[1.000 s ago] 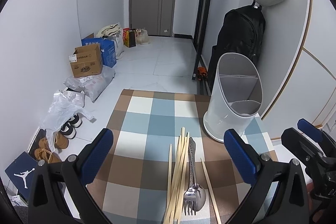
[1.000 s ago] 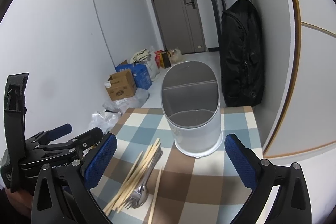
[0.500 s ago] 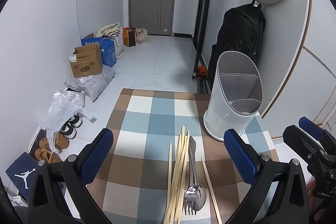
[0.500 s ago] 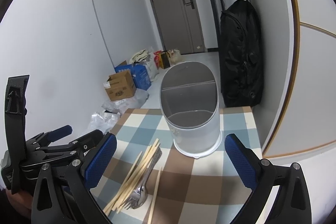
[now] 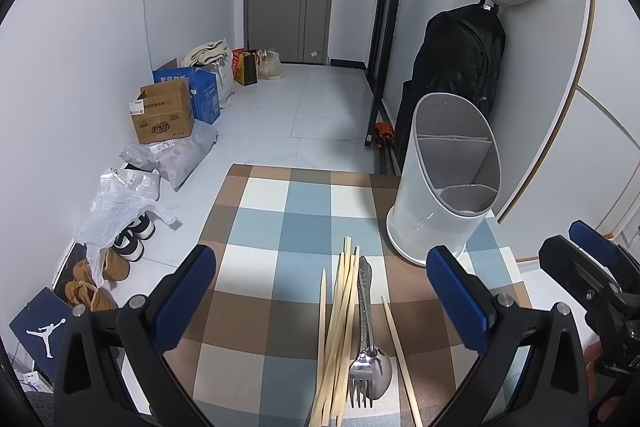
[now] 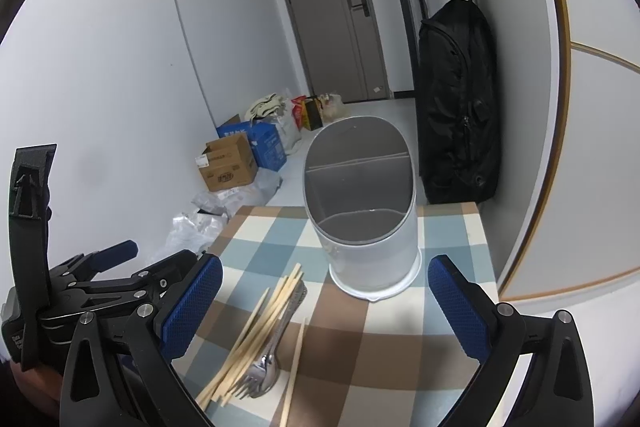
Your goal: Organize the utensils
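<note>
Sorting has not begun: the white holder (image 5: 444, 187), right of centre in frame, appears empty, though its deeper compartments are partly hidden. Chopsticks (image 5: 340, 315), fork (image 5: 360, 383) and spoon (image 5: 378, 367) lie bundled on the checked cloth (image 5: 272, 227) at lower centre. Left gripper (image 5: 320, 311) and right gripper (image 6: 324, 311) hover wide open, holding nothing. All utensils remain to be transferred.

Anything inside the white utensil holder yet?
The utensil holder shows only grey dividers and bare inner walls; no utensil sticks out. The compartment bottoms are hidden by its rim. The chopsticks, fork and spoon lie on the tablecloth.
</note>
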